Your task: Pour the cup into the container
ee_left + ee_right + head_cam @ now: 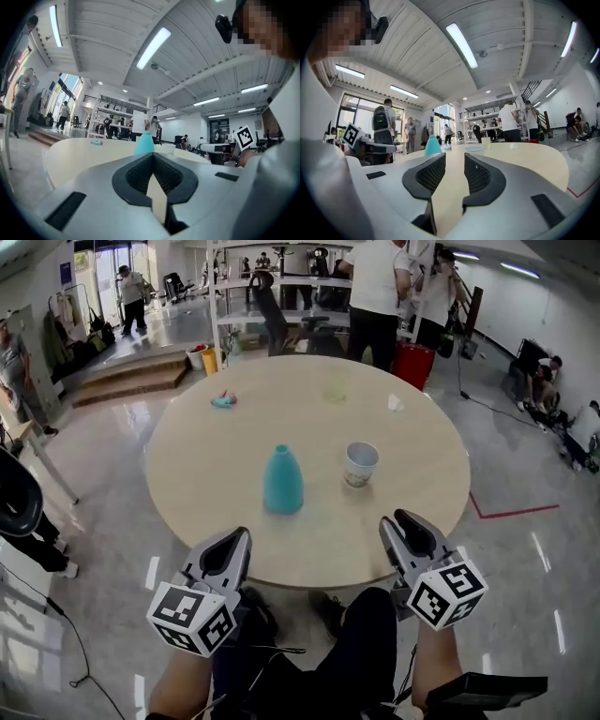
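Observation:
A teal bottle-shaped container (pixel 283 481) stands upright near the middle of the round table (pixel 206 465). To its right stands a white paper cup (pixel 361 464). Both grippers hover level at the table's near edge, short of both objects. My left gripper (pixel 239 536) is shut, its pads meeting at the tips with nothing in them; it points at the container (pixel 144 143), with the cup (pixel 167 147) just right of it. My right gripper (pixel 399 519) is open and empty. Over its pads (pixel 430 174) I see the container (pixel 432 146) on the left and the cup's rim (pixel 475 149) ahead.
On the far side of the table lie a small teal-and-pink item (pixel 223 400), a faint clear cup (pixel 336 392) and a small white piece (pixel 396 403). People stand by shelves beyond the table, near a red bin (pixel 412 364). My legs are under the near edge.

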A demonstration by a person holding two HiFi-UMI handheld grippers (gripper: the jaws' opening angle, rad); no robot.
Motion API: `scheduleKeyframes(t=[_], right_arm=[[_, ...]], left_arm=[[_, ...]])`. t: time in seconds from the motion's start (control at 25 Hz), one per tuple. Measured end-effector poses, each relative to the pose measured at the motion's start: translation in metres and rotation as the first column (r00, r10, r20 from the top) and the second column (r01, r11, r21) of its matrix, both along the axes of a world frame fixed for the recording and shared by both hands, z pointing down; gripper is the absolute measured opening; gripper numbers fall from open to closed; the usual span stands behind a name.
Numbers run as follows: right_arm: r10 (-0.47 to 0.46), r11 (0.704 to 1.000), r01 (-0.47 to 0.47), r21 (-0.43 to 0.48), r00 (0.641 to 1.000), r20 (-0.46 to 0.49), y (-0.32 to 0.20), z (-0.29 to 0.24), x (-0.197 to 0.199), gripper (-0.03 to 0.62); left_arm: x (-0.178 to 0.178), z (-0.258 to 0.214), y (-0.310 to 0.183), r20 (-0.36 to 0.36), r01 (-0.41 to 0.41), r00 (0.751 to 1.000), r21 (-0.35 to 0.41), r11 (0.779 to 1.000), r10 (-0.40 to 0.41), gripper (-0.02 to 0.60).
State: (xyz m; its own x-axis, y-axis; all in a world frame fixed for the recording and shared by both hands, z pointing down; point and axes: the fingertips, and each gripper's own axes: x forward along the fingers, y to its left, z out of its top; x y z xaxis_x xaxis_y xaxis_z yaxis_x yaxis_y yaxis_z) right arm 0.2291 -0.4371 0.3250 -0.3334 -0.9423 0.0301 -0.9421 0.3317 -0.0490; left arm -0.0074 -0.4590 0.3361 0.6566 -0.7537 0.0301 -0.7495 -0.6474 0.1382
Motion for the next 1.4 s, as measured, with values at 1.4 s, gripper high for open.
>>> scheduleKeyframes(t=[1.4], right_arm=[[-0.06,0.968,0.044,-0.247,0.996,-0.059,-0.15,0.045,0.01,0.31]], left_arm=[[-0.002,0.018,-0.143,0.071,-0.015,0.997,-0.088,0.996,0.021,-0.008]])
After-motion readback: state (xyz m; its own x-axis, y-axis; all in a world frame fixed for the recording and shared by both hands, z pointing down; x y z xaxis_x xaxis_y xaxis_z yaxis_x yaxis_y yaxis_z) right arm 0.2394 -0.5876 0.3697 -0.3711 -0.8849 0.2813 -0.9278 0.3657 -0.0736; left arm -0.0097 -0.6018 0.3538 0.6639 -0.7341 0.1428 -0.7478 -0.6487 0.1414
